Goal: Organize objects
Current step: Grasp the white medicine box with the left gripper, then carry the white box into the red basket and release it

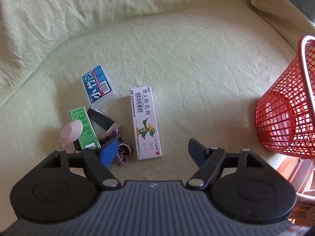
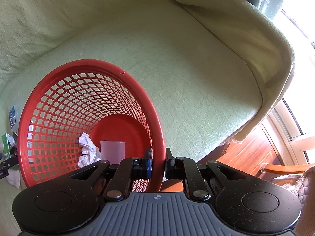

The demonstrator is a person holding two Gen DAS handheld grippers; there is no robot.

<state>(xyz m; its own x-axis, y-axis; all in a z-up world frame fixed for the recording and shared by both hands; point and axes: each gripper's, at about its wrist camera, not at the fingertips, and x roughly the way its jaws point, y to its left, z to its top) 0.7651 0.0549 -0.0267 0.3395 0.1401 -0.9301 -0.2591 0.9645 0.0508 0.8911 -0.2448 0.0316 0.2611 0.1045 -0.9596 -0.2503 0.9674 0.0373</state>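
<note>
On the pale green sofa seat (image 1: 196,68) lies a long white medicine box (image 1: 146,123), with its near end between the spread fingers of my left gripper (image 1: 151,151); the pads do not touch it. To its left sits a small pile: a clear box with a blue label (image 1: 98,84), a green box (image 1: 83,127), a black sachet (image 1: 100,119), a pink round piece (image 1: 70,131) and a purple fabric bit (image 1: 123,151). A red mesh basket (image 1: 285,114) stands at the right. My right gripper (image 2: 157,165) is shut on the rim of the red basket (image 2: 78,64).
Inside the basket lie a crumpled white paper (image 2: 87,151) and a translucent cup (image 2: 112,150). The sofa's back cushion (image 1: 59,15) rises behind the seat and an armrest (image 2: 256,45) bounds it on the right. Beyond that are a wooden floor (image 2: 246,153) and a bright window.
</note>
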